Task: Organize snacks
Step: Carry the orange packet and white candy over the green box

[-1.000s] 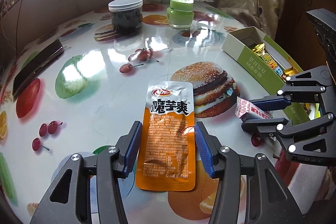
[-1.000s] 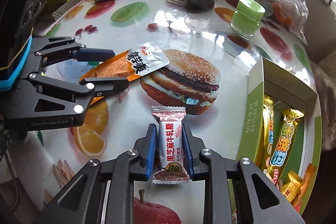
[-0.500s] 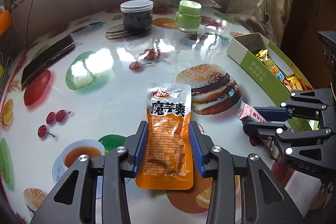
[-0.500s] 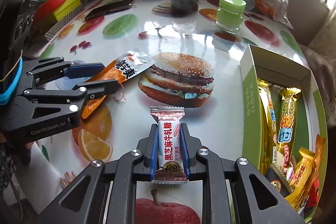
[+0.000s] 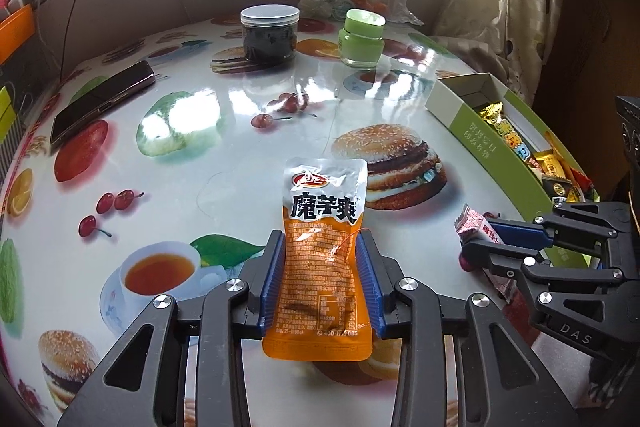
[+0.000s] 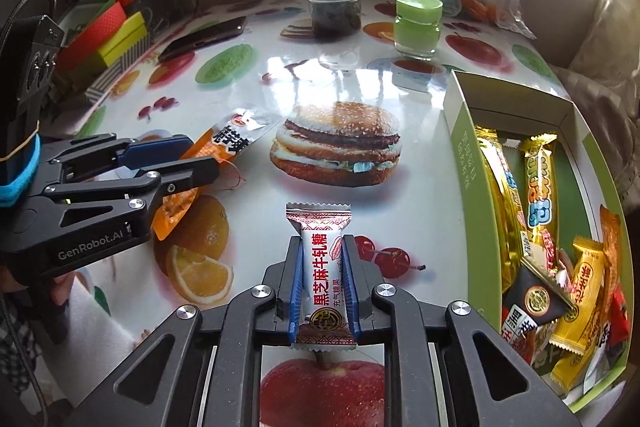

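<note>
**Both grippers loaded, box next**

Left gripper (image 5: pixel 320 283) has just been closing, and now its blue pads pinch the orange pouch (image 5: pixel 322 247) by both long edges, pouch between the jaws, its lower half in the grip, top end sticking out over the surface (image 5: pixel 224 147). Right gripper (image 6: pixel 322 291) is clamped tight on the candy (image 6: pixel 322 267), a slim red-and-white wrapper, held mid-body, both crimped ends free.

Box (image 6: pixel 466 163) sits to the right, open-topped, gold bars and loose sweets already inside. Candy is nearer it, so I'd send the right one first; lift clear of the box wall, drop in a free gap, don't crush what's there. Pouch is floppy and wide, so keep the squeeze even & carry it level or it may fold or slip.

Readable text: pouch says 魔芋爽, plus a partial "400-…085" at the bottom. Candy reads 黑芝麻牛轧糖, smaller 充气糖果. Left gripper body shows "GenRobot.AI"; right one shows "DAS". Box side has white characters, too small to read.
</note>
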Available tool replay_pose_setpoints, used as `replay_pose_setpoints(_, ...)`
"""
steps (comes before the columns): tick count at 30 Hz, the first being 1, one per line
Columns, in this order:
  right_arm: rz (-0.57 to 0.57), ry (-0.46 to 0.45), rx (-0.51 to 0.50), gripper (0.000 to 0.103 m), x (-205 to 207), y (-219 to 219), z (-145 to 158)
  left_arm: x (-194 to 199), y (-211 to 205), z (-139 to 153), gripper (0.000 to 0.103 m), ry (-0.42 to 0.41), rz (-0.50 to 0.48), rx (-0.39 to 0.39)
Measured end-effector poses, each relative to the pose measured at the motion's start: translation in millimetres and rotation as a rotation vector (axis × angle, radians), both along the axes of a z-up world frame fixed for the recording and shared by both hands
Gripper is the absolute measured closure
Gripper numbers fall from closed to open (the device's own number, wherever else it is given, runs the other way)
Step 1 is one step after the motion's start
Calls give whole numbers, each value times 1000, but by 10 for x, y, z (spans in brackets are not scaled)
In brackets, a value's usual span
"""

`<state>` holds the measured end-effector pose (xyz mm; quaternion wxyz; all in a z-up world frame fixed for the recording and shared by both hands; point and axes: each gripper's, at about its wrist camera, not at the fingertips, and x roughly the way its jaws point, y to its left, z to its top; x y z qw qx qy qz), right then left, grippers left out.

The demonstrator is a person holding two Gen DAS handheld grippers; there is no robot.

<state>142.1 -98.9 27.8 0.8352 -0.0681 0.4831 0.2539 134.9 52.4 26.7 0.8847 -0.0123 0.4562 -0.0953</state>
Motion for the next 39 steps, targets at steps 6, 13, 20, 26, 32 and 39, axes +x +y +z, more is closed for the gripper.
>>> replay_pose_setpoints(6,-42,-26,34,86,-108,-89,93,-87,-56,69,66,-5,4,-16)
replay_pose_setpoints(13,-77,-43,66,86,-173,-186,175,-180,-125,186,66,-27,1,-22)
replay_pose_setpoints(20,-101,-64,94,86,-239,-300,286,-223,-227,316,66,-47,-11,-28)
replay_pose_setpoints(26,-134,-83,111,86,-272,-441,366,-242,-382,374,65,-52,-36,-24)
replay_pose_setpoints(32,-163,-101,127,86,-288,-593,433,-248,-535,431,65,-58,-57,-22)
replay_pose_setpoints(39,-201,-121,131,86,-305,-769,482,-233,-722,499,65,-67,-92,-24)
